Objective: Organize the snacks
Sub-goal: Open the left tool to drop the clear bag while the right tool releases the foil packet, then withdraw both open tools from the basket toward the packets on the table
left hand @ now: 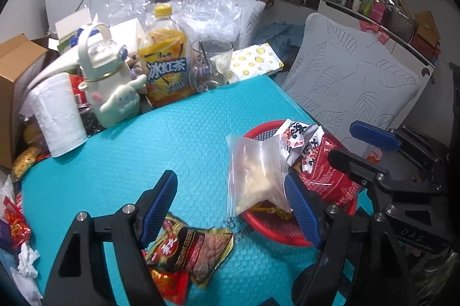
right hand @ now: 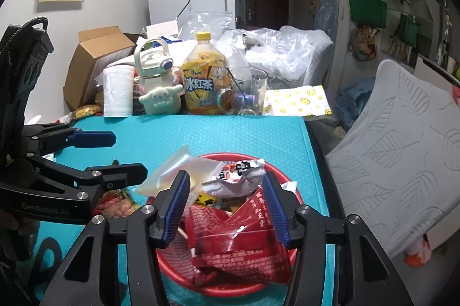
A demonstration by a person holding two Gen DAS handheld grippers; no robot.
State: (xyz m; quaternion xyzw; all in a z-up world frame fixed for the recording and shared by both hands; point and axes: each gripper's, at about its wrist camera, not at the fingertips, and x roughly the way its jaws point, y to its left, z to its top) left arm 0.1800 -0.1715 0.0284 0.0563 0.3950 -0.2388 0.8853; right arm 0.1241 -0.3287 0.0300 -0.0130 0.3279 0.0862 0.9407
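Note:
A red mesh basket stands on the teal mat at its right edge. In it lie a red packet and a white-and-red packet, and a clear zip bag leans over its rim. My right gripper hovers over the basket, open, with the red packet below its jaws. My left gripper is open above a dark peanut packet that lies flat on the mat beside the basket.
Along the back stand a paper roll, a white cartoon flask, an iced tea bottle and a glass mug. A grey leaf-pattern pillow leans at the right. More snack packets lie at the mat's left edge.

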